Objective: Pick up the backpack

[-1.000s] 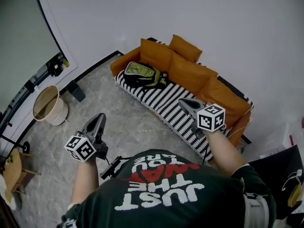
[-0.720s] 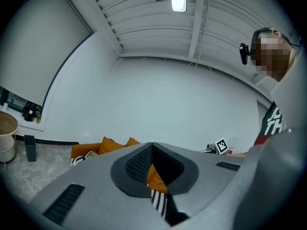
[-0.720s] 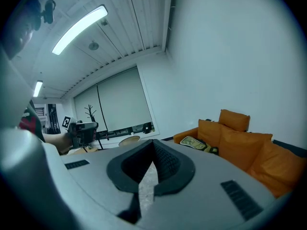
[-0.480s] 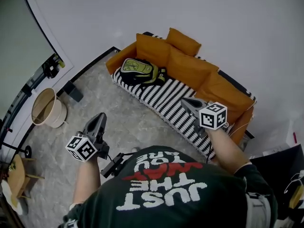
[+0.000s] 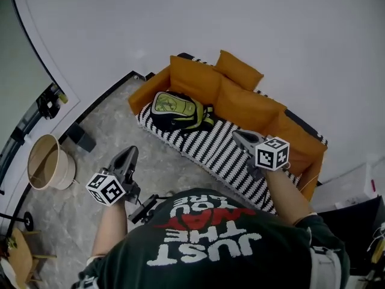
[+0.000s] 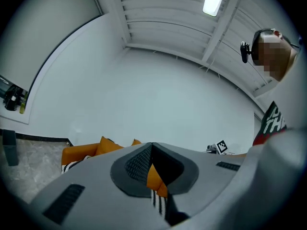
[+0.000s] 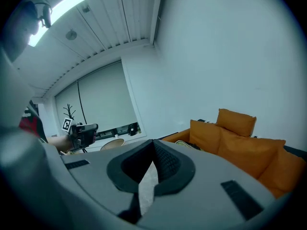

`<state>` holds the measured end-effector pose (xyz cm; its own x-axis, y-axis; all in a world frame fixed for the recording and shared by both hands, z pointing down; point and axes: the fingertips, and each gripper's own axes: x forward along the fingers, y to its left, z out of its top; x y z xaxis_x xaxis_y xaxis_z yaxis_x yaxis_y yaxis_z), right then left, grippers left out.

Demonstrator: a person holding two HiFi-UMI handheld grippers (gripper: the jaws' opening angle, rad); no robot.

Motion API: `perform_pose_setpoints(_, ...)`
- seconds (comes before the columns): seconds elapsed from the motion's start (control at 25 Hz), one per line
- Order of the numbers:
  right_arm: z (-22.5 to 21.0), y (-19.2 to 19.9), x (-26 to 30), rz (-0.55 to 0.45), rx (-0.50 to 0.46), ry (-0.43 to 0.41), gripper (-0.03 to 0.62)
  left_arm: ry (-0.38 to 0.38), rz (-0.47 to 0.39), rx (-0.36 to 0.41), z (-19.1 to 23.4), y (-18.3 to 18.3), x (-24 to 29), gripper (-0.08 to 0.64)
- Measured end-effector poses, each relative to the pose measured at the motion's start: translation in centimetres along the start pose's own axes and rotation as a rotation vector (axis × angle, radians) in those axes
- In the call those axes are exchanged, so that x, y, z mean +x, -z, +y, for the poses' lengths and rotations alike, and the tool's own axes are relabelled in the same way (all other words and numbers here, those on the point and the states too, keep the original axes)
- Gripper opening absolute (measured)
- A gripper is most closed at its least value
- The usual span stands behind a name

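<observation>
A black and lime-green backpack [image 5: 177, 111] lies on the striped cover at the left end of an orange sofa [image 5: 240, 98]. In the head view my left gripper [image 5: 131, 152] is held over the grey floor, short of the sofa's front edge and well apart from the backpack. My right gripper [image 5: 237, 135] hovers over the striped seat [image 5: 210, 143], to the right of the backpack. Both are shut with nothing between the jaws. In the left gripper view the shut tips [image 6: 151, 145] point at the sofa [image 6: 81, 152]; in the right gripper view the tips [image 7: 153, 142] meet beside the orange cushions [image 7: 240, 138].
A round beige basket [image 5: 51, 161] stands on the floor at the left, with a dark block [image 5: 81, 137] by the wall's baseboard. A wooden stool [image 5: 18, 251] is at the bottom left. A black object [image 5: 355, 221] sits right of the sofa. A white wall rises behind the sofa.
The person has stepped toward the sofa: backpack and sofa now lie lower and nearer in the head view, the basket has slid left. Both grippers stay shut and held out front.
</observation>
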<state>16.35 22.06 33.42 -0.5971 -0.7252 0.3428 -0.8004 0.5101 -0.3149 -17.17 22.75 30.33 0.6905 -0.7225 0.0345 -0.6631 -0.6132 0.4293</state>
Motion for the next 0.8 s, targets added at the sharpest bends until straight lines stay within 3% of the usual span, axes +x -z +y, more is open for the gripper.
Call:
perform_pose_setpoints(0.32, -0.6, -5.7, 14.4, 0.022, 0.020, 0.048, 0.028, 0.055, 0.049, -0.006, 15.1, -7.5, 6.4, 0.011)
perform_pose_setpoints(0.6, -4.5, -6.4, 21.3, 0.085, 0.059, 0.082, 0.028, 0.044, 0.088, -0.069, 22.1, -7.7, 10.5, 0.011)
perform_pose_setpoints(0.8, -8.4, -6.7, 26.3, 0.112, 0.082, 0.052, 0.028, -0.010, 0.120, -0.086, 25.8, -7.3, 13.7, 0.011)
